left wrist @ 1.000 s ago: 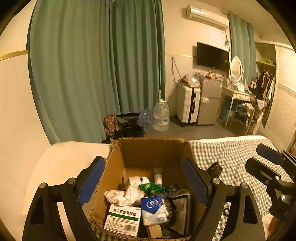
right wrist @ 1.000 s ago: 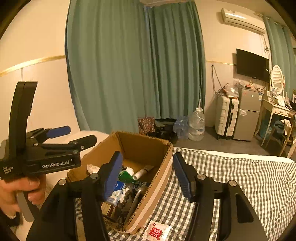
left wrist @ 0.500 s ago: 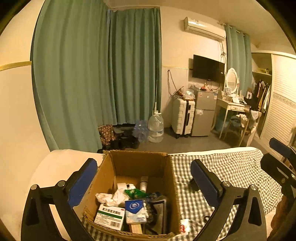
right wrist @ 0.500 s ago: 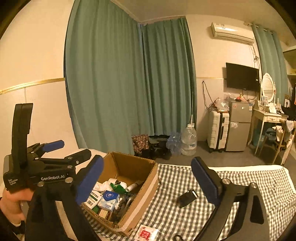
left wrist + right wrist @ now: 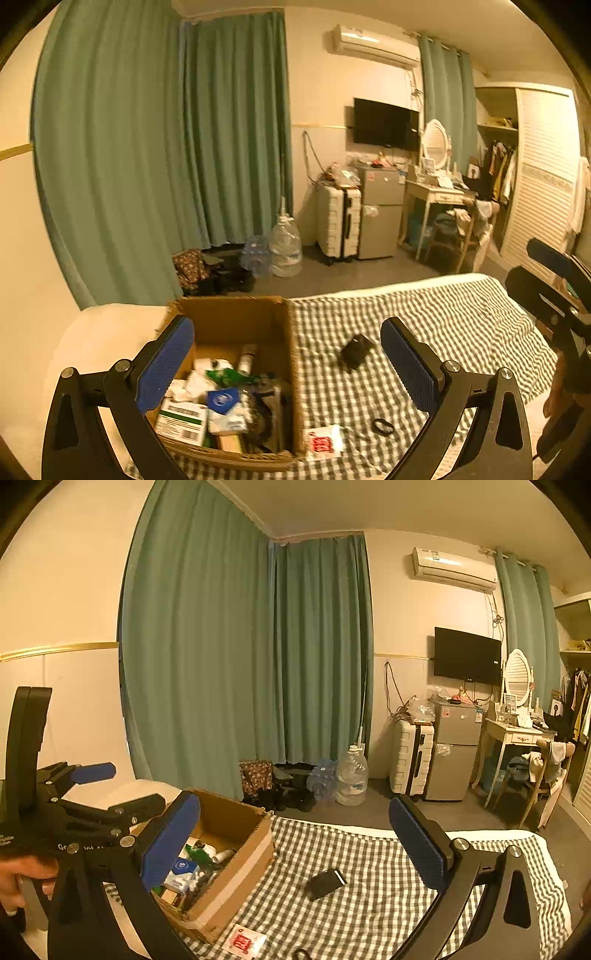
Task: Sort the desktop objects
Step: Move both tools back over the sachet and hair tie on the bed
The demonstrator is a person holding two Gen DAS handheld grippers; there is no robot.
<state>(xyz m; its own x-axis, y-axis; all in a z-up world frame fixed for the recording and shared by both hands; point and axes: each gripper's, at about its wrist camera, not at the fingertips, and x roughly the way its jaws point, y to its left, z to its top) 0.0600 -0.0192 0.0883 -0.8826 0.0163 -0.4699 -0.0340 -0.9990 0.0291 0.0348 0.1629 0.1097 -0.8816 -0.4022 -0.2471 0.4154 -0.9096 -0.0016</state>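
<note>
My left claw [image 5: 286, 363] has its jaws wide apart, gripping nothing, low in the frame; my right claw [image 5: 293, 843] is spread just as wide and empty. Near the bottom edge I see a red-printed packet [image 5: 323, 441] and a black ring [image 5: 383, 427] on the checked cloth [image 5: 443, 317]. Left of them sits the full box [image 5: 236, 321]; a black case [image 5: 356, 350] lies mid-frame beyond
</note>
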